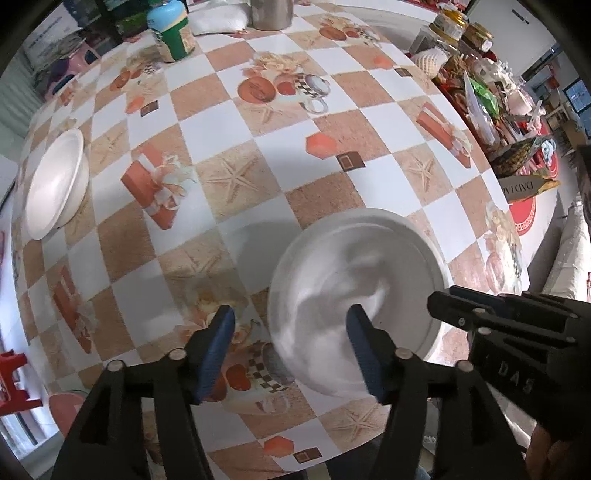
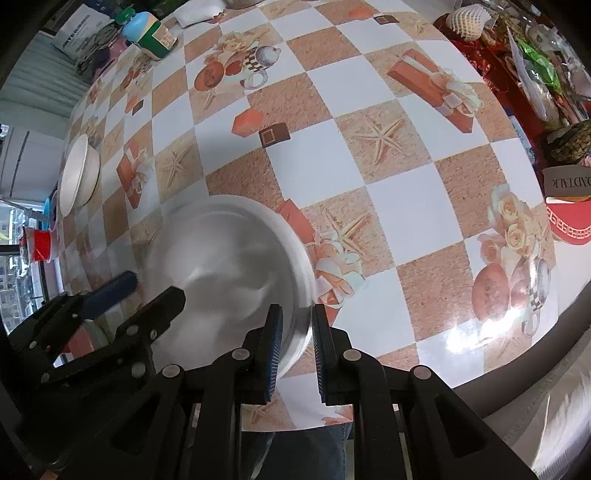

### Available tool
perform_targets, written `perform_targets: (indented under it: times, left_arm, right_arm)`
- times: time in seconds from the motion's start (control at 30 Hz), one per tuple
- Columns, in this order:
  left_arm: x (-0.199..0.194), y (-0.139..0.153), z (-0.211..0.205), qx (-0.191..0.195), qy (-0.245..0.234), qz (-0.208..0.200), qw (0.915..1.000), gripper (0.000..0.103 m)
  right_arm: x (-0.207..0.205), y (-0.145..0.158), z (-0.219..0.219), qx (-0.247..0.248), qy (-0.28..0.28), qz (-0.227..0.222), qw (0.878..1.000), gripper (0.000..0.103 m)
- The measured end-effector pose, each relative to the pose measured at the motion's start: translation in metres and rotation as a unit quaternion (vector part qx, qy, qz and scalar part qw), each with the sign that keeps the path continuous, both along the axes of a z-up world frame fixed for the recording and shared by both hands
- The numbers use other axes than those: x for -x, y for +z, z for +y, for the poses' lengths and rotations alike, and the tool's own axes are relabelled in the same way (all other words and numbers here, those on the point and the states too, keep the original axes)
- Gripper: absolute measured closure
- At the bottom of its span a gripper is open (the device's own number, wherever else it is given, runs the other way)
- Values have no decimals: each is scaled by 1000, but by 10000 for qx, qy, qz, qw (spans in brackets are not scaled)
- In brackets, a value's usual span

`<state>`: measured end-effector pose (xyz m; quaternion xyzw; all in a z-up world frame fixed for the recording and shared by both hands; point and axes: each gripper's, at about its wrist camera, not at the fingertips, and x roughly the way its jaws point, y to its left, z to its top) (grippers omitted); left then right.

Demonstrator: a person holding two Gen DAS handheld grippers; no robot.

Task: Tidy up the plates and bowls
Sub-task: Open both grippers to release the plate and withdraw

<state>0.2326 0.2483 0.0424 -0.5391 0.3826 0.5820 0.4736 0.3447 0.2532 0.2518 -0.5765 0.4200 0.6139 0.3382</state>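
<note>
A white plate [image 1: 354, 280] is held tilted above the near edge of the table, motion-blurred. My right gripper [image 2: 297, 341] is shut on the plate's [image 2: 229, 266] near right rim. My left gripper [image 1: 291, 339] is open, its fingers straddling the plate's left rim without closing. The left gripper also shows in the right wrist view [image 2: 147, 291], and the right gripper in the left wrist view [image 1: 491, 314]. A white bowl [image 1: 55, 184] sits on the table at the far left, also in the right wrist view [image 2: 79, 173].
The table [image 1: 258, 155] has a checkered cloth. A green-and-blue jar [image 1: 171, 31], a metal pot [image 1: 271, 13] and a white cloth stand at the back. Packets, jars and food [image 1: 480, 85] crowd the right edge. A red stool [image 1: 13, 380] is at lower left.
</note>
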Motion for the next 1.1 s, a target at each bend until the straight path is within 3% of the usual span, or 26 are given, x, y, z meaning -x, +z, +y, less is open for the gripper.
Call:
perform_targets:
  times: [0.1, 0.2, 0.27, 0.3, 0.33, 0.73, 1.1]
  left_arm:
    - [8, 1, -3, -12, 91, 28, 10000, 25]
    - [17, 1, -9, 21, 171, 72, 9998, 24]
    - [25, 1, -14, 53, 262, 77, 9996, 24]
    - [31, 1, -18, 62, 335, 84, 9994, 24]
    - [36, 1, -21, 72, 404, 85, 9991, 24]
    - [114, 21, -46, -105, 1365, 289, 9902, 23]
    - [235, 42, -50, -367, 2548, 732, 9635, 23]
  right_arm:
    - [-2, 0, 1, -25, -70, -36, 10000, 86]
    - [-5, 3, 3, -107, -149, -89, 9998, 85]
    - [-6, 6, 4, -192, -220, -90, 9995, 61]
    - [-6, 9, 4, -258, -250, -99, 9993, 29]
    - [-7, 12, 4, -352, -278, -85, 9990, 18]
    - [32, 24, 5, -464, 24, 124, 9988, 18]
    - [144, 25, -1, -449, 994, 541, 9926, 18]
